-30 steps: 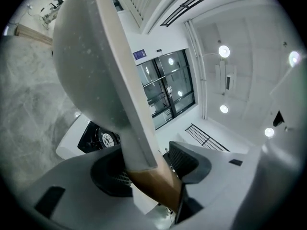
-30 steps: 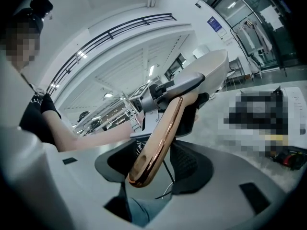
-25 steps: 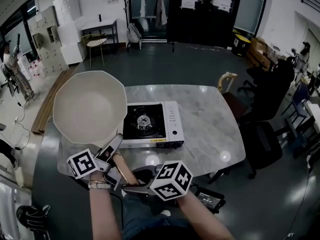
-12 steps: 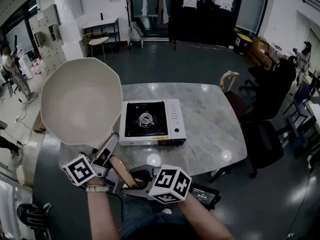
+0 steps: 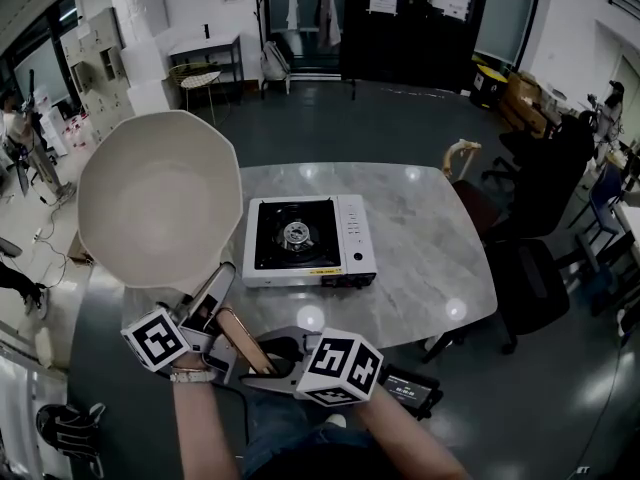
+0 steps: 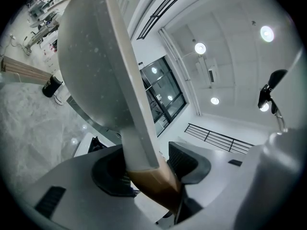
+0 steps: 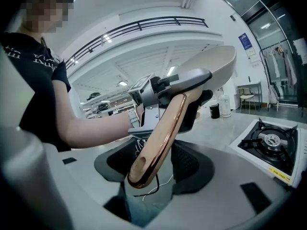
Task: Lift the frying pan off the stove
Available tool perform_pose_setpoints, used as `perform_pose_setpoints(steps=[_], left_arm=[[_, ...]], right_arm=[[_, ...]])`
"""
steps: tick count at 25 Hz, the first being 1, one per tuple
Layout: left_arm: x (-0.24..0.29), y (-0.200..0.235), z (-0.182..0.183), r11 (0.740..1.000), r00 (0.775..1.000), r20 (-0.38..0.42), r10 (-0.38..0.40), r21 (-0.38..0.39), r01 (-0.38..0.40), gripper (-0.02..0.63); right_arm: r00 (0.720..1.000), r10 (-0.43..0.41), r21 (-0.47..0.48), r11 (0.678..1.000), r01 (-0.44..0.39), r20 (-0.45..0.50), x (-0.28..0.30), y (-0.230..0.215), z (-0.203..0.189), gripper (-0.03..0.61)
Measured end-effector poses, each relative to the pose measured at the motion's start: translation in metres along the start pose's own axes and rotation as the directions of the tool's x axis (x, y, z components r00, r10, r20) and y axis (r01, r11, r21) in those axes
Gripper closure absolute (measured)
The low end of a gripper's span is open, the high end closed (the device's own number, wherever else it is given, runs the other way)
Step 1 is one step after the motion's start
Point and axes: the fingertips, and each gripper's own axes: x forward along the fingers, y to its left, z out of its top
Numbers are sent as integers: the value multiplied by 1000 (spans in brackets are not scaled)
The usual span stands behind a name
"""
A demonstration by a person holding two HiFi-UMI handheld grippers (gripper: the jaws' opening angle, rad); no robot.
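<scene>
Head view: frying pan (image 5: pixel 160 200) held tilted left of the stove (image 5: pixel 305 240), left tool (image 5: pixel 210 300) and right tool (image 5: pixel 268 358) both clamping its handle (image 5: pixel 238 336); any slackening could roll it onto the table (image 5: pixel 425 243)

Your desk (image 5: pixel 430 238) is pale marble, with lamp glare near its front edge. A dark chair (image 5: pixel 535 268) stands just beside its right side, and a wooden chair back (image 5: pixel 455 158) at its far right corner. Beyond it stands a clothes rack (image 5: pixel 300 13), with white lockers (image 5: pixel 135 28) far left.
</scene>
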Motion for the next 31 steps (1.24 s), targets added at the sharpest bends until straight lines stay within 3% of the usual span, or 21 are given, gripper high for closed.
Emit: perform_pose_setpoints(steps=[31], left_arm=[[3, -4, 1, 999, 999, -52, 13, 46, -11, 382]], right_arm=[[1000, -26, -23, 999, 25, -17, 1, 0, 2, 331]])
